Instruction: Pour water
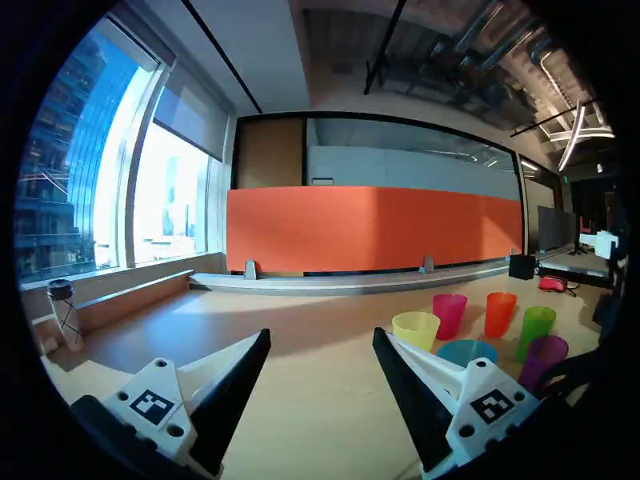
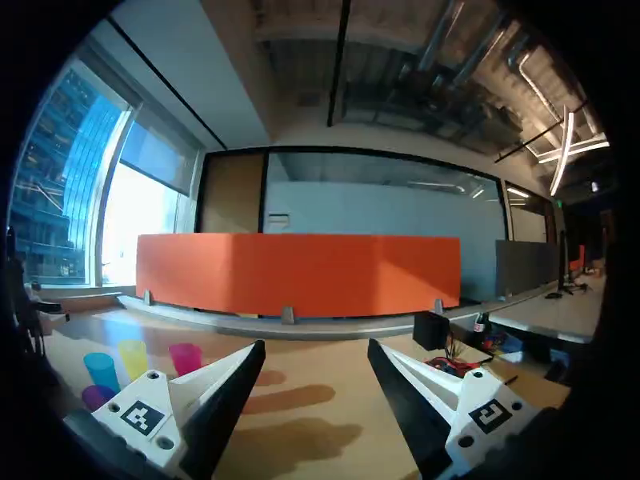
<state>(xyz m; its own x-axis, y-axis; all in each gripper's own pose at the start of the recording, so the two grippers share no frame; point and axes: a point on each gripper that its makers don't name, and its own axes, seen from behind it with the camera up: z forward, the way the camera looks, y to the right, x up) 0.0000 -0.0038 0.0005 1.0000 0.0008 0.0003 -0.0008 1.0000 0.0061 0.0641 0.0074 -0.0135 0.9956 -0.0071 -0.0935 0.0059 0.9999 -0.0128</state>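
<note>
Several plastic cups stand on the wooden table to the right in the left gripper view: yellow [image 1: 416, 328], pink [image 1: 450, 314], orange [image 1: 500, 313], green [image 1: 535, 326], blue [image 1: 467, 351] and purple [image 1: 544, 357]. My left gripper [image 1: 320, 352] is open, empty, hovering above the table left of the cups. In the right gripper view the blue cup [image 2: 102, 371], yellow cup [image 2: 133, 358], pink cup [image 2: 185, 358] and purple cup [image 2: 96, 396] sit at the lower left. My right gripper [image 2: 314, 360] is open with nothing between its fingers.
An orange partition [image 1: 368, 228] runs along the table's far edge. A small dark-capped bottle [image 1: 62, 308] stands on the window ledge at left. A black box [image 2: 431, 330] and cables [image 2: 448, 362] lie on the table at right. Bare wood [image 2: 312, 416] stretches ahead.
</note>
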